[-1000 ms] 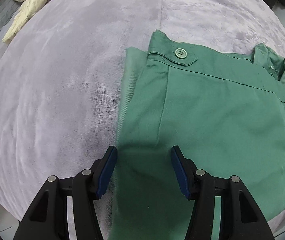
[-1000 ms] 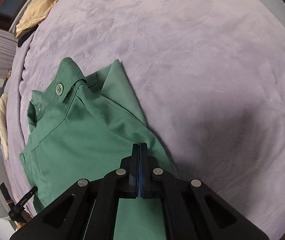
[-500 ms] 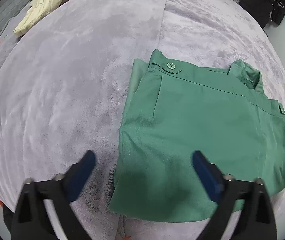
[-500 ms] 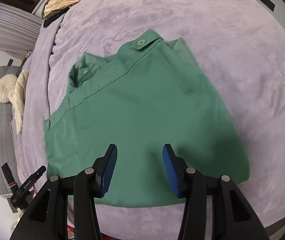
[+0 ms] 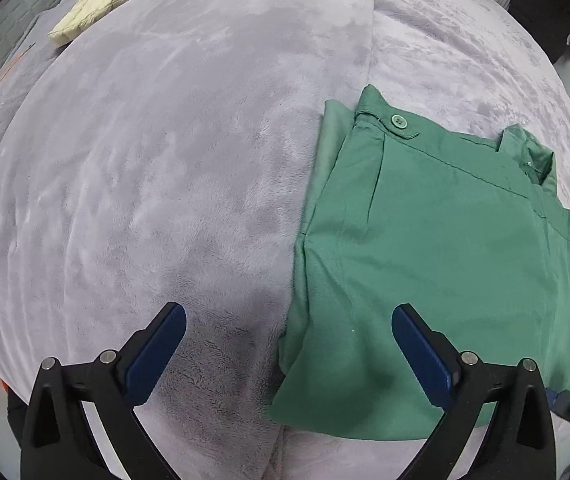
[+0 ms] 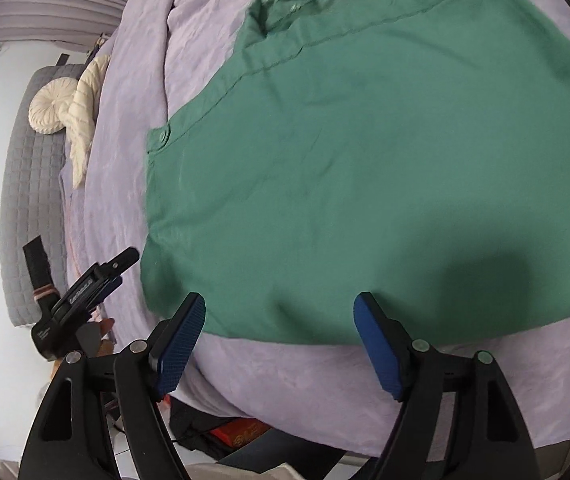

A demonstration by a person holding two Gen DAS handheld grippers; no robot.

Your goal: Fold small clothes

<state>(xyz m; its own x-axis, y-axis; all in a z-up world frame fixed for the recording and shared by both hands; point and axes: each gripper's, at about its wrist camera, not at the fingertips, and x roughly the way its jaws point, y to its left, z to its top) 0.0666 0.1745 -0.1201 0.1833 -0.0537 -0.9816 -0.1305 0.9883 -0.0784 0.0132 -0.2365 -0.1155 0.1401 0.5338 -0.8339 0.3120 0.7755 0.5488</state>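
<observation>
Folded green shirt (image 5: 445, 256) sits on the bed (image 5: 165, 160), right half of frame. Left hand-held gripper (image 5: 289, 330) gapes wide over its left edge; right hand-held gripper (image 6: 279, 322) has just been opening, gripping nothing, shirt above it.

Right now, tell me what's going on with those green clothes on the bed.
A person with a gripper in each hand is folding a green garment on the purple blanket. It lies folded flat. The left gripper is wide open over the garment's left edge, gripping nothing. The right gripper has just been opening and is empty too, at the near edge.
</observation>
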